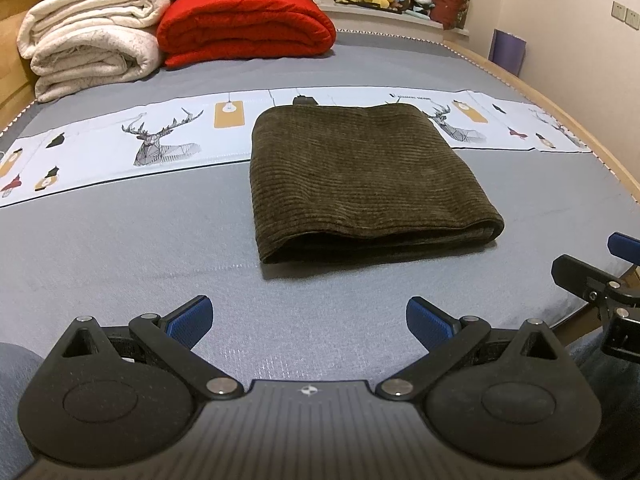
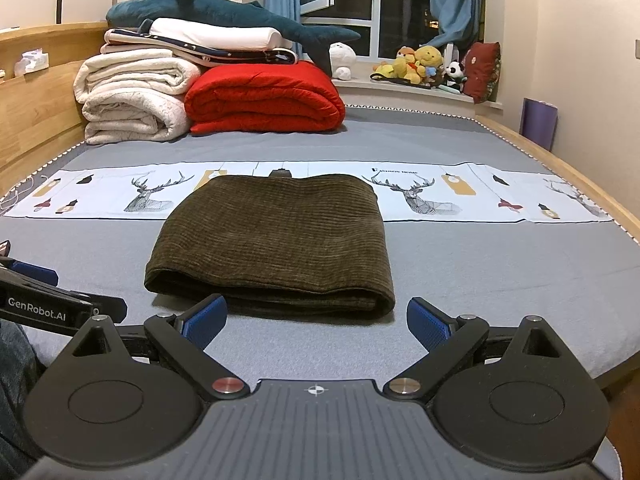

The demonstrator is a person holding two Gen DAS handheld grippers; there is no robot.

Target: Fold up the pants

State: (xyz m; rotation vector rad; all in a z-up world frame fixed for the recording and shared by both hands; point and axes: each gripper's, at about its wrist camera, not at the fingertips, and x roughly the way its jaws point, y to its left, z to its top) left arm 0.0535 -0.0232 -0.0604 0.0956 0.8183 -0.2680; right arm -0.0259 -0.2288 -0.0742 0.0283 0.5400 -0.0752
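Nearest the lens in the left wrist view, the left hand-held gripper (image 1: 308, 320) fills the bottom of the frame, its blue-padded fingers (image 1: 190, 320) spread wide, released, holding nothing and hanging over bare grey bed sheet (image 1: 100, 248). At the lower right edge of that view, part of the other tool shows, apart from the cloth.

Low in the right wrist view, the right hand-held gripper (image 2: 316, 320) is likewise spread wide and empty. Its left pad (image 2: 204, 318) sits just in front of the near fold of the pants (image 2: 272, 236); whether it touches the cloth cannot be told.

Those pants, dark olive corduroy, lie folded into a thick rectangle at mid-frame, their far edge resting on a white deer-print cloth strip (image 2: 120, 192) that crosses the bed from side to side. The near edge shows stacked layers, with the rounded fold at lower right.

Open sheet lies to the left and right of the pants and beyond the strip. Folded white blankets (image 2: 132, 96) and a red quilt (image 2: 264, 96) sit at upper left, well apart. A wooden bed rim (image 2: 560, 168) runs along the right edge.
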